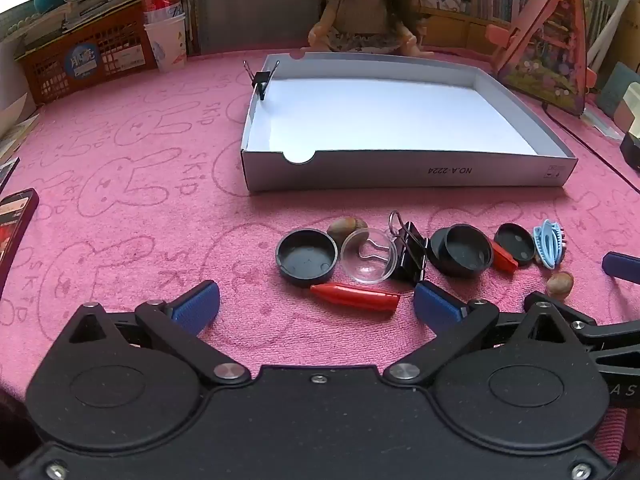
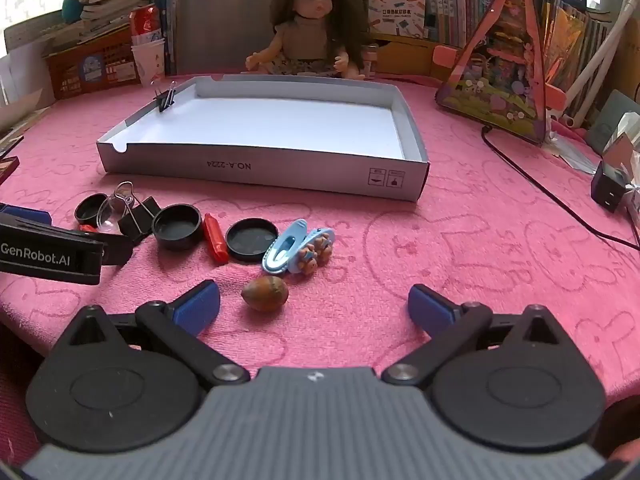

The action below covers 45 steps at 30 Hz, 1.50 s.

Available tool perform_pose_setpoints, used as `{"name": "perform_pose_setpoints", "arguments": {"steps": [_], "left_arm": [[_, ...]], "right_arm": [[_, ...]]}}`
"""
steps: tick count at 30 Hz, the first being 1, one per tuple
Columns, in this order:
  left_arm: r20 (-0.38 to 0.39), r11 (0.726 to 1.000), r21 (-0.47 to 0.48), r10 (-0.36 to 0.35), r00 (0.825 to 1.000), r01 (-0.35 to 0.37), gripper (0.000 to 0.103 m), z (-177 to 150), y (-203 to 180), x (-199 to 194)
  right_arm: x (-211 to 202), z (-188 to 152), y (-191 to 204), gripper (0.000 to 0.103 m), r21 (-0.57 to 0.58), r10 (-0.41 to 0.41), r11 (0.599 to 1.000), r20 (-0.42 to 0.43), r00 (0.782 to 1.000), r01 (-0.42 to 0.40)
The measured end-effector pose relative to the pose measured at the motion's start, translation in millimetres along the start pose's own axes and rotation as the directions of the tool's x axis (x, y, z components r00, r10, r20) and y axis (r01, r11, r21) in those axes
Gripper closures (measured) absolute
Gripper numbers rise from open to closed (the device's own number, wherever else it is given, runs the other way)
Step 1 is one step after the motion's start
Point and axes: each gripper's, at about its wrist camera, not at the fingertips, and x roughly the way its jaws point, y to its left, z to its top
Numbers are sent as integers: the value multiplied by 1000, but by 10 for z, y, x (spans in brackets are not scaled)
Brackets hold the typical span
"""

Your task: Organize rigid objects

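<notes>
A shallow white cardboard box [image 1: 400, 174] [image 2: 260, 170] lies empty on the pink towel, with a small black binder clip [image 1: 261, 80] [image 2: 165, 100] clamped on its left wall. In front of it lie a black cap [image 1: 307, 256], a clear dome [image 1: 369, 255], a large binder clip [image 1: 410, 250], a red cone [image 1: 356, 297], a blue hair clip [image 2: 298, 250], a black lid [image 2: 251, 239] and an acorn [image 2: 265, 293]. My left gripper [image 1: 316, 290] stands open just short of the red cone. My right gripper [image 2: 314, 294] is open, the acorn near its left finger.
A doll [image 2: 308, 32] sits behind the box. A red basket [image 1: 84, 64] and a paper cup [image 1: 168, 46] stand at the back left, a pink toy house [image 2: 508, 68] at the back right. A black cable [image 2: 540, 188] crosses the towel on the right. A phone [image 1: 12, 224] lies at the left edge.
</notes>
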Motion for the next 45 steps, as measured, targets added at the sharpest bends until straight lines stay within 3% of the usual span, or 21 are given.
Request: {"name": "perform_pose_setpoints", "arguments": {"steps": [45], "left_arm": [[6, 1000, 0, -2, 1000, 2, 0, 0, 7, -6]], "right_arm": [[-2, 1, 7, 0, 5, -1, 1000, -14, 1000, 1]]}}
